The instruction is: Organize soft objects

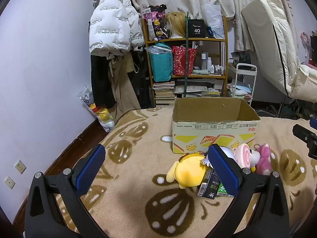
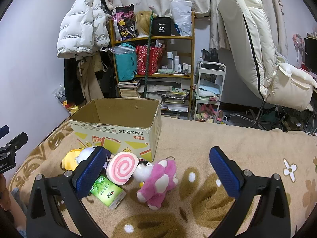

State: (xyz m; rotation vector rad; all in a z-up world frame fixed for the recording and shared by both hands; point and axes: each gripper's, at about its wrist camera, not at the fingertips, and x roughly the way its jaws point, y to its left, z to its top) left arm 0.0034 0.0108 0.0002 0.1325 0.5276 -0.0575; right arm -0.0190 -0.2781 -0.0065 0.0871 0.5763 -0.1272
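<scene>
Both tools held above a beige blanket (image 2: 218, 138) with brown patterns, fingers spread wide, nothing between them. Left gripper (image 1: 156, 168) open and empty, blue pads (image 1: 91, 166) far apart, the right one of them standing in front of the toy pile and hiding part of it. Right gripper (image 2: 156, 170) also open and empty, with the pile seen partly between its fingers, toward the left one. Cardboard box (image 2: 116, 127) upright on the blanket behind the toys, top open, yellow and red print on the front wall; no contents visible in the part of the inside that shows. Just before the box, a small heap of soft things: yellow plush (image 1: 188, 172) at the left end, lying on its side; beside it a white round plush (image 2: 87, 154), mostly covered by the gripper finger; then a pink spiral cushion (image 2: 121, 168) leaning near the box corner; at the right end a pink and white plush (image 2: 158, 182) with a small key ring at the top. Touching the heap at the near side, a green tissue pack (image 2: 107, 194) flat on the blanket and, in the left view, a black carton (image 1: 208, 184) next to the yellow plush. Behind the bed, a wooden shelf (image 1: 186, 39) with bags and bottles, a white jacket (image 1: 111, 23) hanging at the wall, and a cream chair (image 2: 257, 49) to the right.
</scene>
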